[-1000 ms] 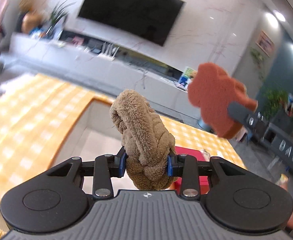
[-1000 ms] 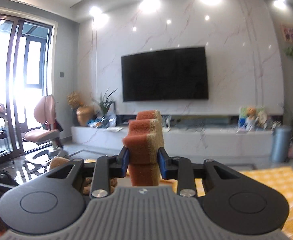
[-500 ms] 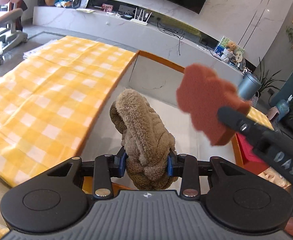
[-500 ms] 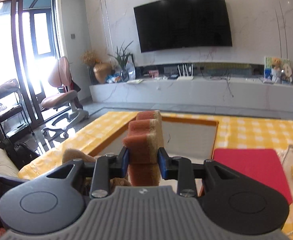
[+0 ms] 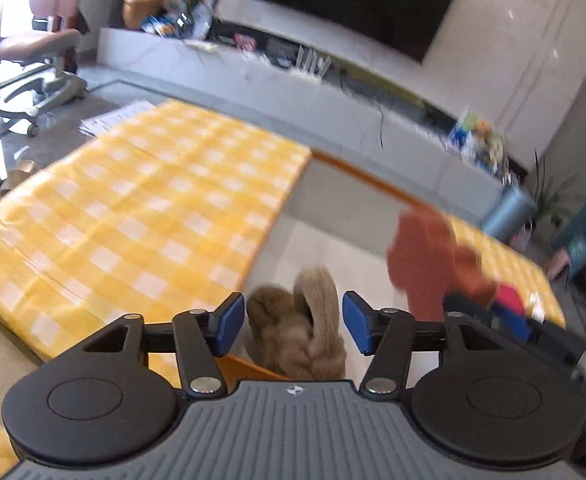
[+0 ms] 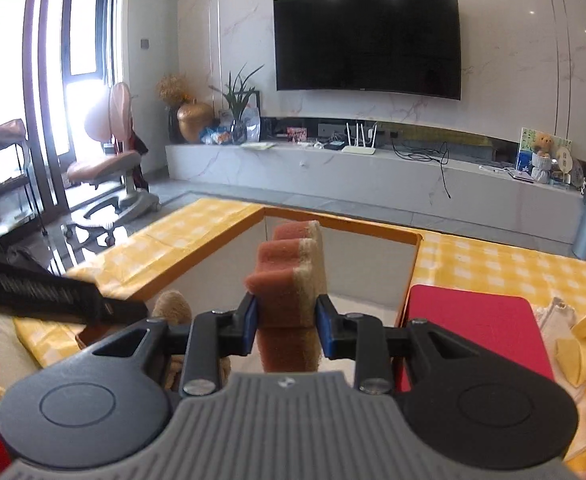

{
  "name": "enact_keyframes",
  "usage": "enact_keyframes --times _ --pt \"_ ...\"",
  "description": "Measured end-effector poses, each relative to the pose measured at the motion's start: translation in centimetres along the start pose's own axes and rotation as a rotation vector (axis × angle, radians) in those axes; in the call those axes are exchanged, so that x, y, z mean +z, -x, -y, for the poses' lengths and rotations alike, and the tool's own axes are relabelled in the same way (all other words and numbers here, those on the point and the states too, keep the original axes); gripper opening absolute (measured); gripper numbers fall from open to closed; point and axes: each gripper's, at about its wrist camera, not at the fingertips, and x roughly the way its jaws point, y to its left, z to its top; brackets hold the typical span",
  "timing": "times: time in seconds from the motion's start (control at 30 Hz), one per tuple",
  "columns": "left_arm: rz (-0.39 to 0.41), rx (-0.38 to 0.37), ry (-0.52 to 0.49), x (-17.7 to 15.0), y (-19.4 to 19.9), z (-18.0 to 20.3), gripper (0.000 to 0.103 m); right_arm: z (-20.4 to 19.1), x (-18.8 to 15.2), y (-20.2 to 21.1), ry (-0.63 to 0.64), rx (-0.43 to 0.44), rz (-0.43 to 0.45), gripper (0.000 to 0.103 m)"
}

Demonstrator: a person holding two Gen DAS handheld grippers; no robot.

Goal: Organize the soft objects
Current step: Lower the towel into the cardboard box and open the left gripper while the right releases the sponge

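My left gripper (image 5: 293,322) is open, its blue pads apart. The brown knotted plush (image 5: 299,332) sits between and below them, blurred, free of the pads, over the near corner of the white box with an orange rim (image 5: 357,172). My right gripper (image 6: 287,326) is shut on an orange-brown sponge (image 6: 289,280) with a pale backing, held upright above the same box (image 6: 345,226). The sponge (image 5: 429,260) also shows at the right in the left wrist view. The plush (image 6: 171,306) peeks out at the lower left in the right wrist view.
A yellow checked cloth (image 5: 133,216) covers the table around the box. A red flat pad (image 6: 477,328) lies right of the box, with white and yellow cloths (image 6: 581,340) beyond it. A TV wall, a low cabinet and a chair (image 6: 105,168) stand behind.
My left gripper has opened and let go of the brown plush, which now drops low between the pads. Both grippers have tilted down towards the box. The right stays shut on the sponge.
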Motion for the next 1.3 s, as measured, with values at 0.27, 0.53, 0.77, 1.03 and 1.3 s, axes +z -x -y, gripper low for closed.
enact_keyframes --times 0.27,0.53,0.77,1.03,1.3 --pt "0.051 0.018 0.067 1.1 0.5 -1.9 0.068 -1.9 -0.8 -0.9 0.106 -0.031 -0.137 0.030" --pt "0.036 -0.044 0.058 1.0 -0.3 -2.2 0.068 -3.0 -2.4 -2.8 0.129 0.012 -0.212 0.032" --pt "0.032 -0.056 0.075 0.8 -0.3 -2.3 0.068 -1.6 -1.7 -1.9 0.006 0.151 -0.198 0.039" --pt "0.048 -0.066 0.075 0.7 0.4 -1.8 0.068 1.1 0.2 1.1 -0.136 0.180 -0.097 0.041" --pt "0.071 -0.122 0.024 0.5 1.7 1.1 0.068 5.9 1.6 7.6 -0.237 0.067 0.052 0.051"
